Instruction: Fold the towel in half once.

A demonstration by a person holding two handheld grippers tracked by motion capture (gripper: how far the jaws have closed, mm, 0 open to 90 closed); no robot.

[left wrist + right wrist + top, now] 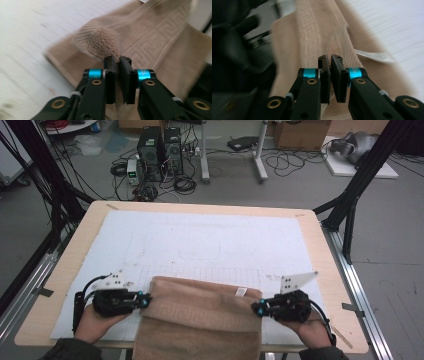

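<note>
1. Towel [200,320] handling is the step in hand, by my reading: a tan terry towel with a Greek-key border lies at the near edge of the worktop [60,285], on the white mat [210,240], and its near part hangs over the edge toward the person.

2. Left gripper [145,301] sits at the towel's left edge. In the left gripper view its fingers [110,80] are pressed together on a bunched fold of cloth, with a tuft of terry standing up just past the tips.

3. Right gripper [256,309] sits at the towel's right edge, near the white care label [241,292]. In the right gripper view its fingers [325,80] are clamped on the towel's edge, with cloth showing in the narrow gap.

4. Both sides being pinched at about the same depth, I judge this a two-handed lift or fold that is about to start.

5. The next move calls for both hands travelling together and level, so that the cloth stays taut between them and neither pinch slips; the hanging part will drag over the worktop edge.
</note>
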